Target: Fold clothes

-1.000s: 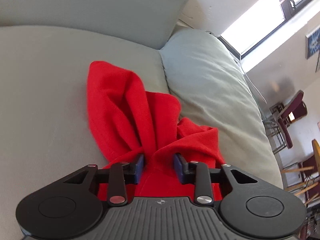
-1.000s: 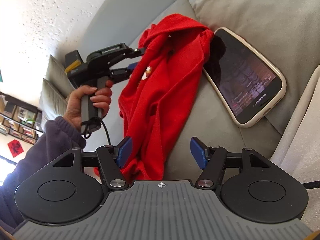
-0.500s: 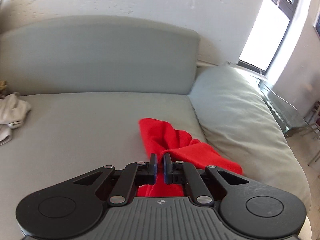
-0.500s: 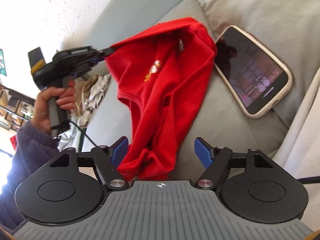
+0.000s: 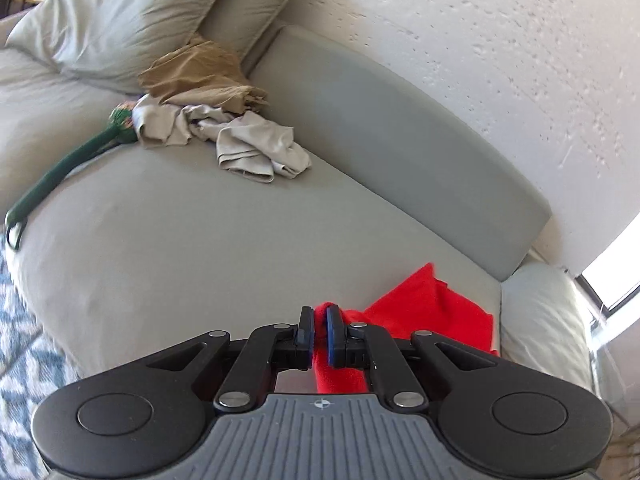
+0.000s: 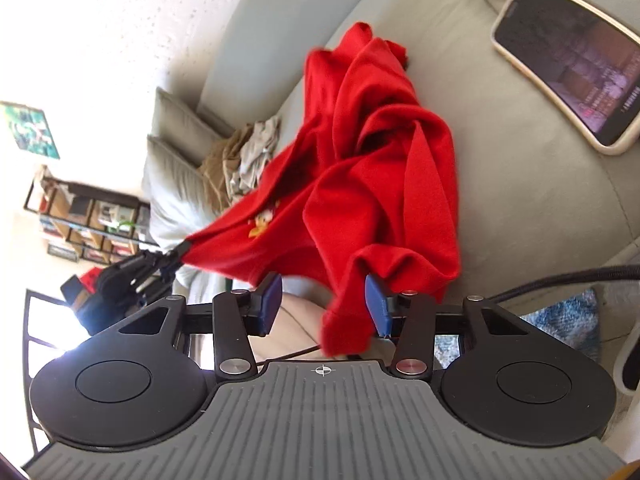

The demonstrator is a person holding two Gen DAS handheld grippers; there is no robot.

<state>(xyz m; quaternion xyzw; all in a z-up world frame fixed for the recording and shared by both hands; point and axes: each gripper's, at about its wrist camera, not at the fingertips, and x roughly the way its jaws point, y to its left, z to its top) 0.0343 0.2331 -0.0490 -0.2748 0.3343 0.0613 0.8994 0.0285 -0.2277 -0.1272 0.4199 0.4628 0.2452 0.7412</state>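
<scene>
1. The sofa seat (image 5: 168, 248) lies bare across its middle and front edge, giving open passage.
2. A pile of beige clothes (image 5: 224, 128) blocks the far end by the pillows (image 5: 120, 20).
3. A phone (image 6: 568, 60) lies near the red garment (image 6: 380, 168), just clear of it.

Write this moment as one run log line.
left gripper: shut on red shirt | right gripper: open, shirt between fingers | sofa

text: none legible | phone (image 6: 568, 56) screen: small writing, too blurred to read
</scene>
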